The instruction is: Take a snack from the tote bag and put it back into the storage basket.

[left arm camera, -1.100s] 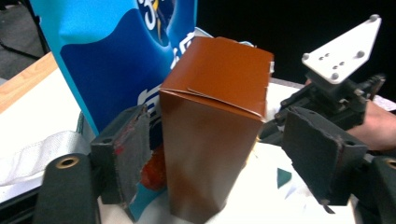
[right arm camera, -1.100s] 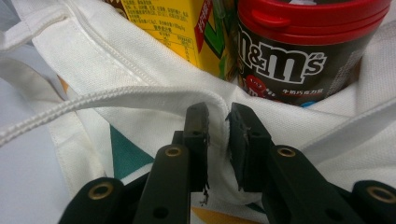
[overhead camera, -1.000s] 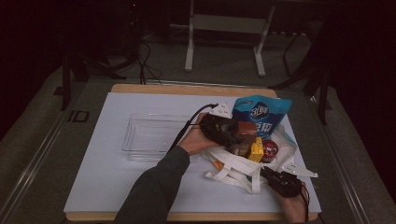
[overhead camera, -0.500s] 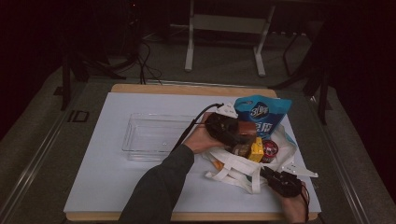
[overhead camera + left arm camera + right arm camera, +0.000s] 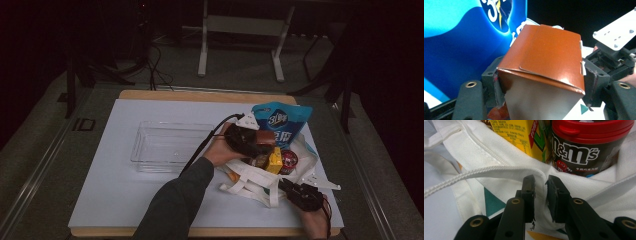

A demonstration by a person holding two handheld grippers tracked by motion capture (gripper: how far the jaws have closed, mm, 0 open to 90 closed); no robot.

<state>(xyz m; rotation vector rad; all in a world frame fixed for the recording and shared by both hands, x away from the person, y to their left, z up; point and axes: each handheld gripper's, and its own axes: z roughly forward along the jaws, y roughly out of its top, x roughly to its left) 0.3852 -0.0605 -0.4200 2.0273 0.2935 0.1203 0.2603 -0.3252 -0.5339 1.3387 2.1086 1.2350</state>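
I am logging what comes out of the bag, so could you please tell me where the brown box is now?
In the high view the brown box sits right of centre, between the left tongs above the white tote bag, in front of the blue snack bag.

1. A wooden table (image 5: 150,95) is carrying everything — its pale wood edge is showing along the far side and the near side.
2. A white sheet (image 5: 105,185) is lying flat on the table, covering nearly the whole top.
3. A clear plastic tray (image 5: 167,147) is sitting on the sheet, left of the middle, its long side running across.
4. A white cloth bag (image 5: 255,180) is lying on the sheet's right half, near the front edge — its straps are spreading out over the sheet.
5. A blue snack bag (image 5: 282,122), a yellow carton (image 5: 274,161) and a red-lidded jar (image 5: 289,160) are sticking out of the bag's mouth, resting on the cloth rather than on the sheet.
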